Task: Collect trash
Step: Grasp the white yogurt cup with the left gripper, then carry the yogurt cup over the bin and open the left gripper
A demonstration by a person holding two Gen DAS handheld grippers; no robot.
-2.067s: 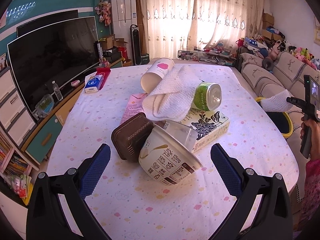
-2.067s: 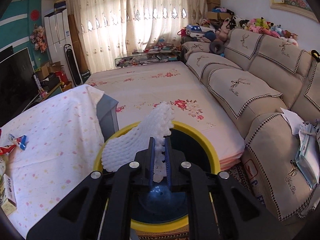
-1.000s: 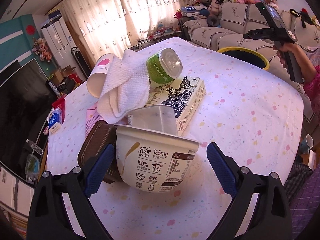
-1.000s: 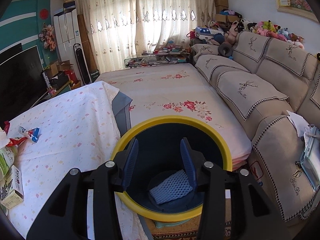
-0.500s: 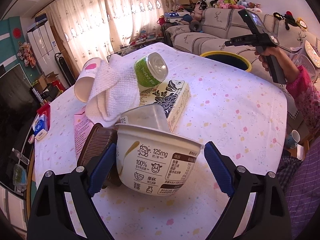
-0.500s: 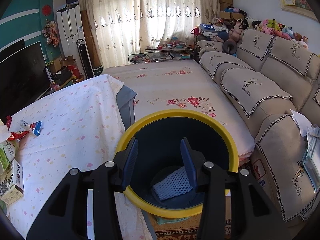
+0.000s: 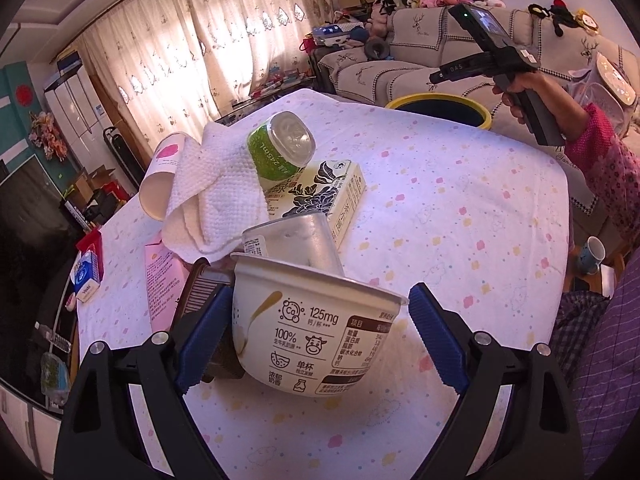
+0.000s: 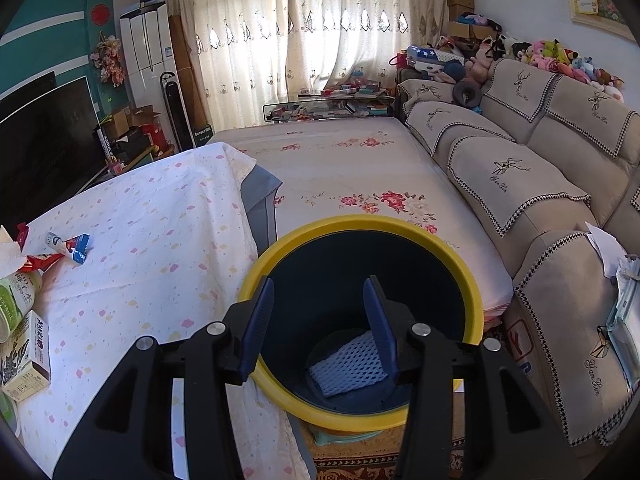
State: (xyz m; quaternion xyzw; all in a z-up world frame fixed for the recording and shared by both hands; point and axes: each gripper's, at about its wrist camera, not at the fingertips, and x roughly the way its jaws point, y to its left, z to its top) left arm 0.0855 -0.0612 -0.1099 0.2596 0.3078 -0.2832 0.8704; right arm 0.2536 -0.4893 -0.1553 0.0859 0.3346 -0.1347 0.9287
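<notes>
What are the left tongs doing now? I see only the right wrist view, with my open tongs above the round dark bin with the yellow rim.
Observer: The left tongs are open around a white paper yoghurt cup on the table, not yet closed on it.
Operator: Which things crowd that cup?
Observer: A clear plastic cup lies just behind its rim, and a brown ribbed plastic tray sits by the left finger.
Operator: Where is my hand from there?
Observer: Your right hand grips the tool's handle beyond the far table edge, beside the yellow-rimmed bin.
</notes>
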